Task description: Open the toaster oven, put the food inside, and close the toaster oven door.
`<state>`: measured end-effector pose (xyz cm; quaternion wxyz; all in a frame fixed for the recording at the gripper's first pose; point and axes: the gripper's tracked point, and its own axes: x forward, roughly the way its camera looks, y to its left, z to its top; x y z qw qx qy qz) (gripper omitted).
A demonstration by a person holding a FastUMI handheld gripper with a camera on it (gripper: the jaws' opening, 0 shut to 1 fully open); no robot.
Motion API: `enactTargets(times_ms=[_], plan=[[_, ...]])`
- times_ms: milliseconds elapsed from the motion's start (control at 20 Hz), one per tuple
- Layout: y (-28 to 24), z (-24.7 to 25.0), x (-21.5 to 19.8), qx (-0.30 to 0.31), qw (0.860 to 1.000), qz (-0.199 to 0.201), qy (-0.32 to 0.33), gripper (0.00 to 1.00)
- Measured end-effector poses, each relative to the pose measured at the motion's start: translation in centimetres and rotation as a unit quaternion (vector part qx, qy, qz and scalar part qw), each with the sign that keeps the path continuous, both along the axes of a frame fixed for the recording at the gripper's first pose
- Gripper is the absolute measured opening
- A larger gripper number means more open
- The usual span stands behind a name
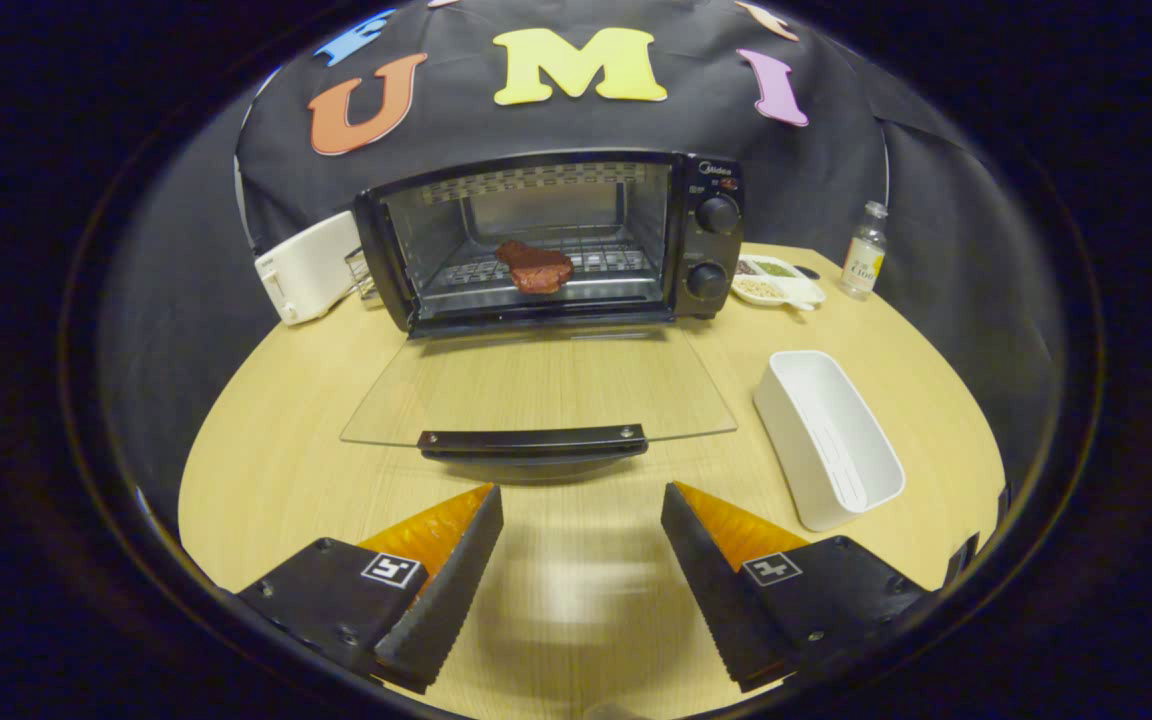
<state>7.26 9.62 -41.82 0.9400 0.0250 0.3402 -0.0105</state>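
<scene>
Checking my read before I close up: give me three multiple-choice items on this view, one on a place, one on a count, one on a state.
1. Where is the food?
A. on the rack inside the toaster oven
B. in the white bin
C. on the table

2. How many knobs are on the oven's panel?
A. one
B. two
C. four

3. How is the glass door?
A. shut
B. half raised
C. folded down flat

Answers: 1 A, the brown piece lies on the rack. 2 B, one knob above another. 3 C, the door lies flat ahead of the open gripper, its handle just beyond the fingers.
</scene>
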Motion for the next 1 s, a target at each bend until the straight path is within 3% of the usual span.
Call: enactTargets(times_ms=[450, 1000], plan=[[0.0, -2.4, 2.3, -0.012, 0.999, 0.019, 0.030, 1.00], [0.5, 1.1, 2.5, -0.015, 0.999, 0.035, 0.020, 1.00]])
